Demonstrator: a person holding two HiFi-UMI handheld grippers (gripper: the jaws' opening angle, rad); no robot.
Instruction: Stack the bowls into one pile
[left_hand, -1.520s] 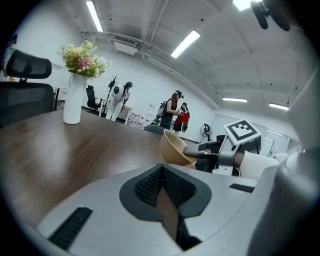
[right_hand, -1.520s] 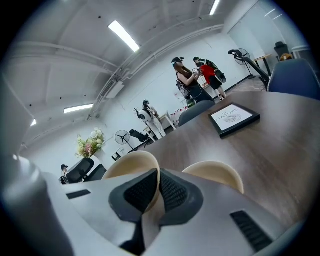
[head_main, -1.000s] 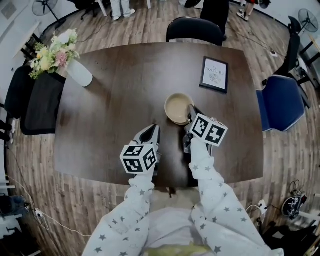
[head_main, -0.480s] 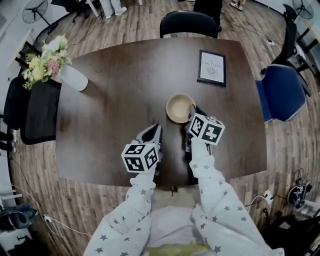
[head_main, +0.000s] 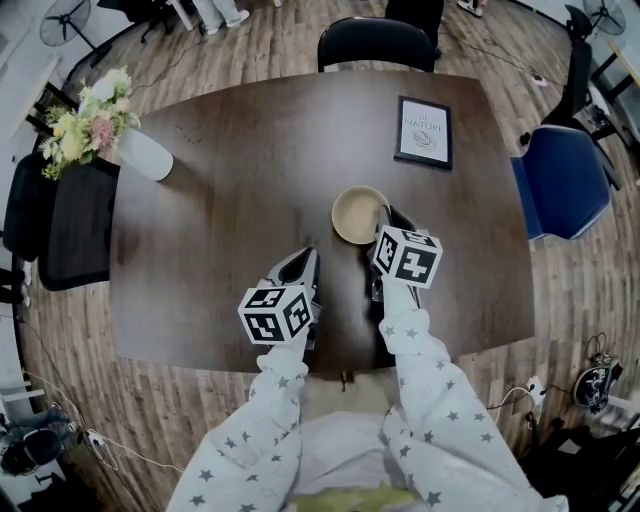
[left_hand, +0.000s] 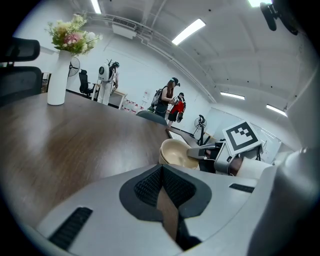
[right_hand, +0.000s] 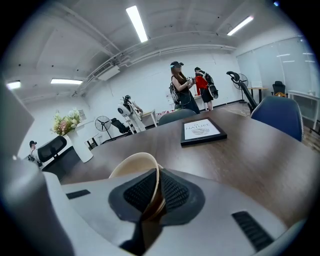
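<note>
Right tongs (head_main: 386, 220), head view: pinching near-right rim of tan bowl (head_main: 355, 213). Bowl on dark table (head_main: 220, 190), about middle, nearer me than framed print (head_main: 424, 131). Left tongs (head_main: 303, 262) low over wood, left of bowl, apart from it.

Left gripper view: my jaws pressed together, nothing between; bowl ahead, right.

Right gripper view: my pads clamp bowl wall, rim rising between them.

Wide open tabletop (head_main: 230, 220) across the left and centre, nothing in the way until the vase of flowers (head_main: 140, 155) at the far-left corner. Beyond the bowl (head_main: 355, 215) the framed sign (head_main: 424, 131) lies flat, with a bare lane between them. The right hand-held gripper (head_main: 384, 224), clamped on, blocks the bowl's near-right rim.
</note>
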